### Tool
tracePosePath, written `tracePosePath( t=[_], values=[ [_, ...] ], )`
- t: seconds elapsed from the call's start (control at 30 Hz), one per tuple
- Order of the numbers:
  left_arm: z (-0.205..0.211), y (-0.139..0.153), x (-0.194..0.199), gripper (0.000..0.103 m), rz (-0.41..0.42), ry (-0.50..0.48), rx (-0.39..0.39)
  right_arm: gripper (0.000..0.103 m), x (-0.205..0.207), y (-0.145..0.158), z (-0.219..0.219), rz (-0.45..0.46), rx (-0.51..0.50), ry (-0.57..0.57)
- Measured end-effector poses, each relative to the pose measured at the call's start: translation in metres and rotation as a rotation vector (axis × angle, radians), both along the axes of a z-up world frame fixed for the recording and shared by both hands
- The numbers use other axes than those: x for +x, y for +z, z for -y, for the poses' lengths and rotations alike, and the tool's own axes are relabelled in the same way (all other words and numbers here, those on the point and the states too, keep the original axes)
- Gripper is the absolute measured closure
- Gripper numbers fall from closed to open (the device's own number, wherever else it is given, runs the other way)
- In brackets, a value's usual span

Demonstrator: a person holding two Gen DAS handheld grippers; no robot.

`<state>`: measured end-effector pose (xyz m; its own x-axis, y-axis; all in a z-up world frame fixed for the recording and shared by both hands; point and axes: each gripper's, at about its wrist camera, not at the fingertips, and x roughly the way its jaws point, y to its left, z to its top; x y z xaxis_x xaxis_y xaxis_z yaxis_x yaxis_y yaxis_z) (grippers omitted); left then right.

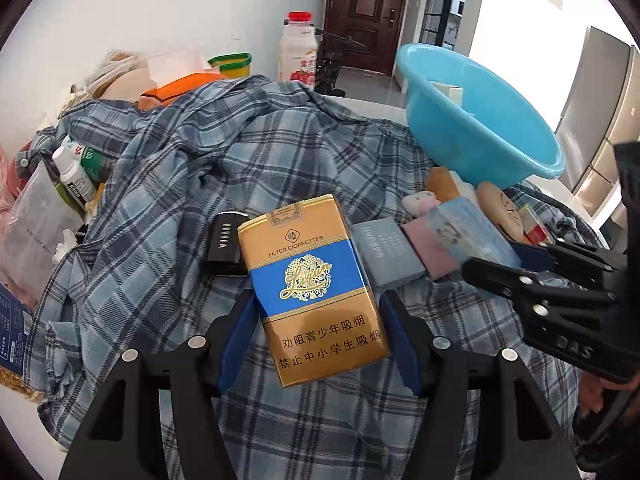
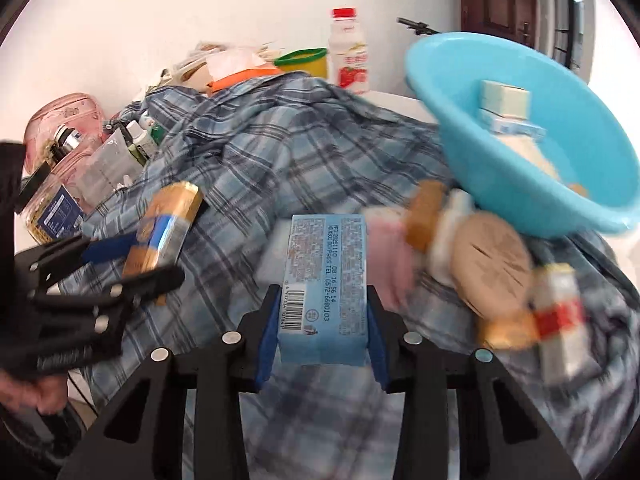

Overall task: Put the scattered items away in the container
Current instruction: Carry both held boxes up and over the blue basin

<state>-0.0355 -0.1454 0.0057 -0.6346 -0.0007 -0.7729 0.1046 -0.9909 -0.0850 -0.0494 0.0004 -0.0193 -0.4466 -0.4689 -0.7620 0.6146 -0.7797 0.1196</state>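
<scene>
The left gripper (image 1: 320, 320) clamps a gold-and-blue cigarette pack (image 1: 314, 290) between its blue pads, lifted above a rumpled blue plaid shirt (image 1: 200, 168) in the left wrist view. Behind the pack lie a black case (image 1: 224, 244), a grey box (image 1: 386, 256) and a pink box (image 1: 430, 250), while the right gripper (image 1: 516, 260) enters from the right, closed on a light-blue tissue pack (image 1: 468, 232). A turquoise basin (image 1: 492, 136) sits tilted at the far right of the shirt, a strawberry milk bottle (image 1: 298, 50) behind it. From the right wrist view, the same tissue pack (image 2: 324, 280) stands pinched between the right gripper's (image 2: 322, 320) fingers, barcode facing the camera. The basin (image 2: 480, 168), just beyond, already holds small boxes (image 2: 504, 100). A round tan object (image 2: 492, 268), too blurred to identify, and a red-and-white box (image 2: 560, 312) lie below the basin's rim. At left, the other gripper (image 2: 132, 260) grips the cigarette pack (image 2: 164, 228).
</scene>
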Motion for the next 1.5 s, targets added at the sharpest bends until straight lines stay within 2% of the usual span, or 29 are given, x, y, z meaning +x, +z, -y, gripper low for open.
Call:
tracePosePath(
  t=[0.13,0.37,0.57,0.77,1.0,1.5],
  values=[
    [-0.024,0.003,-0.001,0.039,-0.006,-0.062,-0.006,0.065,0.012,-0.004,-0.037,-0.011,0.02,-0.101],
    [-0.068,0.008,-0.005,0.039,-0.009,-0.163,-0.009,0.065,0.023,-0.016,-0.106,0.116,-0.142,-0.247],
    [-0.106,0.008,-0.008,0.039,0.0,-0.24,-0.027,0.065,0.038,-0.016,-0.152,0.096,-0.185,-0.363],
    [-0.139,0.01,-0.012,0.039,-0.013,-0.297,-0.004,0.065,0.047,-0.013,-0.183,0.092,-0.179,-0.409],
    [-0.145,0.015,-0.016,0.039,-0.015,-0.303,-0.033,0.065,0.05,-0.007,-0.199,0.062,-0.195,-0.45],
    [-0.141,0.011,-0.014,0.039,-0.001,-0.296,-0.033,0.065,0.048,-0.005,-0.189,0.05,-0.18,-0.407]
  ],
)
